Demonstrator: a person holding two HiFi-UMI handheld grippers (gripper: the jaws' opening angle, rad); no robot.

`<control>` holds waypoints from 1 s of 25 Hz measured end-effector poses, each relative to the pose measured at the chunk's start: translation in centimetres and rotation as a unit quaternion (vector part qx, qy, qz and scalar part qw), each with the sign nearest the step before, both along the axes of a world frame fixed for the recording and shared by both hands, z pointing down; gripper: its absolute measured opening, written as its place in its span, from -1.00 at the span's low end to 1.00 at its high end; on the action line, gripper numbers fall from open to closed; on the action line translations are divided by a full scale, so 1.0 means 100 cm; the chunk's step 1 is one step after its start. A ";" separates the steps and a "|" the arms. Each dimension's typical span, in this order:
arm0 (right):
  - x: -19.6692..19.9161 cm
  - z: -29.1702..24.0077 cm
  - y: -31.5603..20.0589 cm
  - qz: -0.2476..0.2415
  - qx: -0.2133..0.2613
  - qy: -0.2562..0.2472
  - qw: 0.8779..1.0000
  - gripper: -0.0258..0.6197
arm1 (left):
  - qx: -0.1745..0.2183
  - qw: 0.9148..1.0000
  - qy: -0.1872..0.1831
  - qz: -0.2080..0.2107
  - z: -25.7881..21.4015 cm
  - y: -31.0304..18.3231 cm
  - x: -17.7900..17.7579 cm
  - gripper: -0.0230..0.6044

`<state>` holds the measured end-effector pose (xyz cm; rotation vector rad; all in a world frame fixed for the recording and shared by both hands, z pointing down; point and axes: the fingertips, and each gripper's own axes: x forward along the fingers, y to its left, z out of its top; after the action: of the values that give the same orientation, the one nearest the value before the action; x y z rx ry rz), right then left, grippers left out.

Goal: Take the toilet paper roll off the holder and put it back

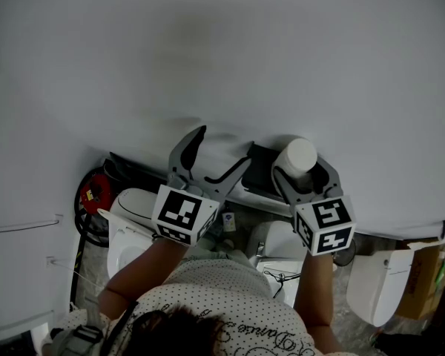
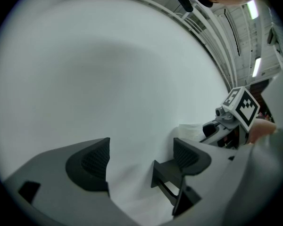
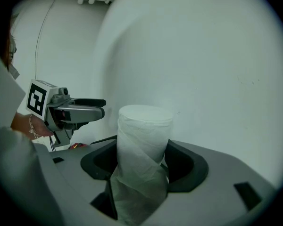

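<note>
A white toilet paper roll (image 1: pixel 298 154) (image 3: pixel 144 145) stands upright between the jaws of my right gripper (image 1: pixel 305 172) (image 3: pixel 144 163), which is shut on it, with a loose tail of paper hanging below. The black holder (image 1: pixel 258 167) is fixed to the white wall just left of the roll. My left gripper (image 1: pixel 216 158) (image 2: pixel 141 157) is open close to the wall, and the holder's black bracket (image 2: pixel 169 180) shows beside its right-hand jaw. Nothing sits between its pads (image 2: pixel 95 160). From the left gripper view a bit of the roll (image 2: pixel 191 130) shows behind that jaw.
The white wall (image 1: pixel 222 50) fills the upper part of the head view. Below are a white toilet (image 1: pixel 130 225), a red object (image 1: pixel 96 190) at the left, another white fixture (image 1: pixel 378 280) and a brown box (image 1: pixel 423 280) at the right.
</note>
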<state>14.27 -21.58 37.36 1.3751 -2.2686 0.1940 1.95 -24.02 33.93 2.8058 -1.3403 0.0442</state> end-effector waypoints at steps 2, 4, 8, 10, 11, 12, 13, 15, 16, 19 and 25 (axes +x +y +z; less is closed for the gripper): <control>-0.001 0.002 -0.001 0.000 0.000 0.001 1.000 0.02 | 0.001 1.000 -0.001 -0.001 0.001 0.000 -0.001 0.36; -0.002 0.003 -0.001 0.000 0.001 -0.001 1.000 0.02 | 0.000 1.000 -0.001 -0.001 0.002 0.001 -0.002 0.36; -0.002 0.005 -0.002 0.000 0.002 -0.005 1.000 0.02 | -0.002 1.000 -0.002 0.000 0.003 0.001 -0.002 0.36; -0.002 0.005 -0.002 0.001 0.001 -0.007 1.000 0.02 | -0.003 1.000 -0.004 -0.001 0.005 0.001 -0.003 0.37; -0.002 0.005 -0.002 0.001 0.001 -0.008 1.000 0.02 | -0.003 1.000 -0.005 -0.002 0.005 0.001 -0.003 0.36; -0.002 0.005 -0.002 0.001 0.002 -0.008 1.000 0.02 | -0.003 1.000 -0.005 -0.002 0.005 0.001 -0.004 0.36; -0.002 0.005 -0.003 0.001 0.002 -0.008 1.000 0.02 | -0.002 1.000 -0.004 -0.003 0.005 0.000 -0.004 0.36; -0.003 0.005 -0.003 0.001 0.003 -0.008 1.000 0.02 | -0.002 1.000 -0.003 -0.003 0.005 0.000 -0.004 0.36; -0.003 0.006 -0.003 0.001 0.004 -0.008 1.000 0.02 | -0.003 1.000 -0.002 -0.003 0.005 0.001 -0.004 0.36; -0.004 0.007 -0.003 0.002 0.006 -0.008 1.000 0.02 | -0.005 1.000 -0.002 -0.002 0.007 0.002 -0.004 0.36; -0.005 0.008 -0.003 0.003 0.015 -0.001 1.000 0.04 | -0.003 1.000 -0.005 -0.002 0.009 0.002 -0.005 0.36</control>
<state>13.72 -21.91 38.17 1.3974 -2.2776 0.1649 1.42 -23.82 34.83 2.8007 -1.3462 0.0631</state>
